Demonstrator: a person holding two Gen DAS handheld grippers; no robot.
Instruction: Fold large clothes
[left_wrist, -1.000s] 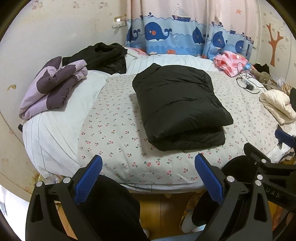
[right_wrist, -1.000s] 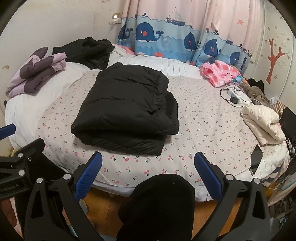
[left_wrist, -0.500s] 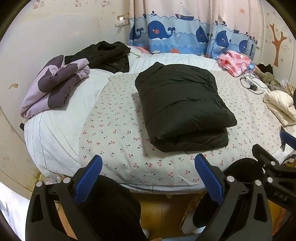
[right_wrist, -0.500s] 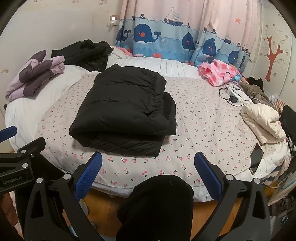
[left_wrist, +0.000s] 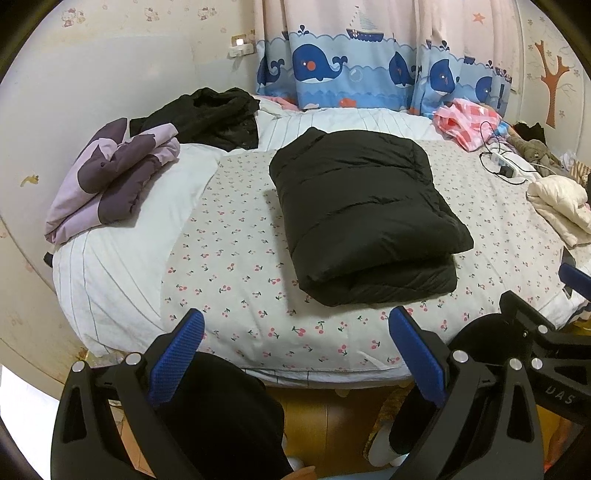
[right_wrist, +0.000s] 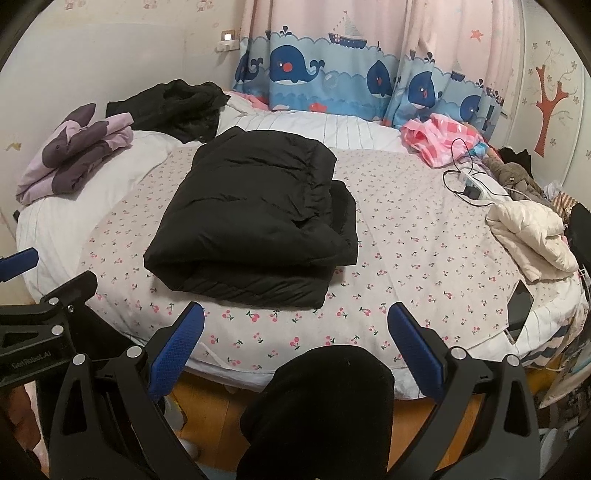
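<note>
Both hand-held grippers hang back from the bed's near edge with nothing in them: the left gripper and the right gripper each have their blue-padded fingers spread wide apart. Between and beyond them, a black puffer jacket lies folded into a thick, roughly rectangular bundle in the middle of the round bed, its quilted top layer doubled over a lower one, with a fold edge protruding on the right side in the right wrist view. It rests on a cherry-print sheet, well apart from a folded purple-and-lilac garment and a crumpled black garment at the far left, a cream jacket at the right edge, and a pink checked cloth near a tangle of cables. A whale-patterned curtain hangs behind the bed.
</note>
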